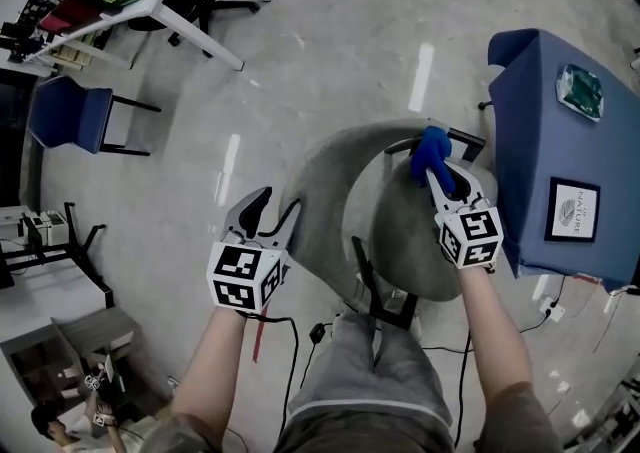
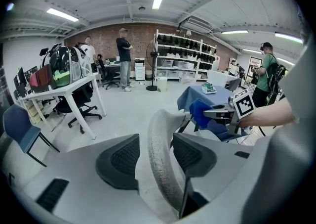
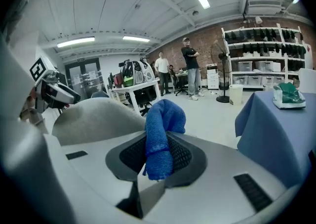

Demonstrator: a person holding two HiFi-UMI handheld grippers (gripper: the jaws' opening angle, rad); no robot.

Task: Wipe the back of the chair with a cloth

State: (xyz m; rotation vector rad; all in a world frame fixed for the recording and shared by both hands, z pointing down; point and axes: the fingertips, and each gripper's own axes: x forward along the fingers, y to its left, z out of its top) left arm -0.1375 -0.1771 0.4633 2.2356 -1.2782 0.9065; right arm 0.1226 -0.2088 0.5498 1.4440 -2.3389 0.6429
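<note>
A grey office chair stands in front of me, and its curved back (image 1: 325, 191) sweeps from lower left to upper right in the head view. My left gripper (image 1: 273, 211) is open, and its jaws straddle the left edge of the chair back (image 2: 160, 168), with a gap at the left pad. My right gripper (image 1: 435, 173) is shut on a bunched blue cloth (image 1: 430, 148) at the back's far right end, above the seat (image 1: 410, 241). In the right gripper view the cloth (image 3: 163, 119) sticks up between the pads, and the chair back (image 3: 96, 114) lies beyond to the left.
A table under a blue cover (image 1: 560, 141) stands close on the right and bears a green object (image 1: 580, 89) and a framed card (image 1: 573, 209). A blue chair (image 1: 65, 113) and a white desk (image 1: 170, 1) are far left. Cables (image 1: 300, 341) trail on the floor. People (image 2: 123, 60) stand far back.
</note>
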